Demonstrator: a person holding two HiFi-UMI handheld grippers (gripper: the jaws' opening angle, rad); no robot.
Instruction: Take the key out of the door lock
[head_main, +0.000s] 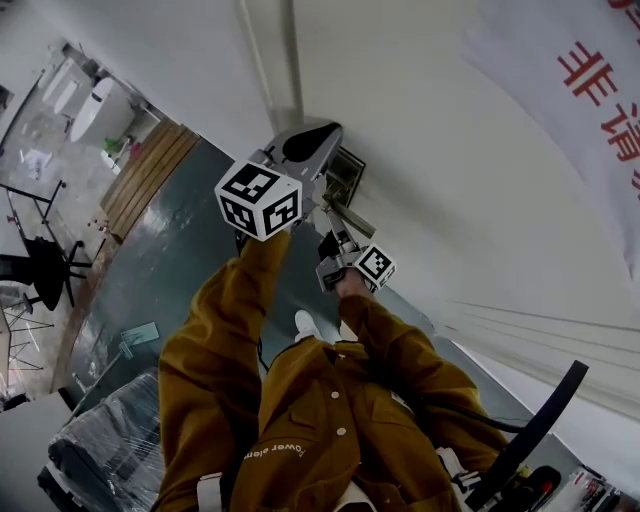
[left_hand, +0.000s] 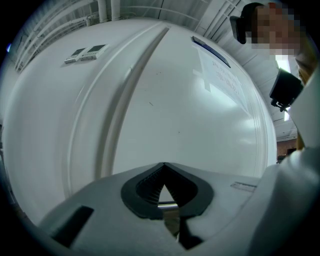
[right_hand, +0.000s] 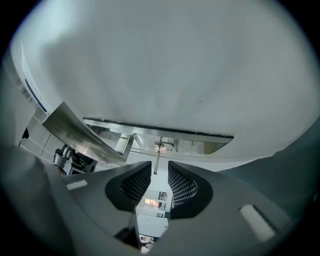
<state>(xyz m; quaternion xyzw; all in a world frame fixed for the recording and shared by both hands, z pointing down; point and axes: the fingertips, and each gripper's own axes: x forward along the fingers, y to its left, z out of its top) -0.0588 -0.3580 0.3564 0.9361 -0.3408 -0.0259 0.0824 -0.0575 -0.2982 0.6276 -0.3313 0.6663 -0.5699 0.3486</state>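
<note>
In the right gripper view a thin key (right_hand: 156, 162) sticks out of the keyhole (right_hand: 163, 145) in a steel lock plate (right_hand: 200, 142) on the white door (right_hand: 165, 70). My right gripper (right_hand: 160, 172) is open, its jaws a narrow gap apart, and the key's end reaches just between the fingertips (right_hand: 142, 170) without touching either. In the head view the right gripper (head_main: 335, 245) sits just below the lock plate (head_main: 346, 168). My left gripper (head_main: 318, 135) is above the plate, against the door. Its tips (left_hand: 163, 166) meet, shut; a strip of metal (left_hand: 168, 204) shows through the gap behind them.
A steel door lever (right_hand: 82, 136) slants out from the plate at the left of the key, close to the right gripper's left jaw. A white paper with red characters (head_main: 590, 90) hangs on the door. A grey floor (head_main: 180, 250) and a wrapped bundle (head_main: 110, 440) lie below.
</note>
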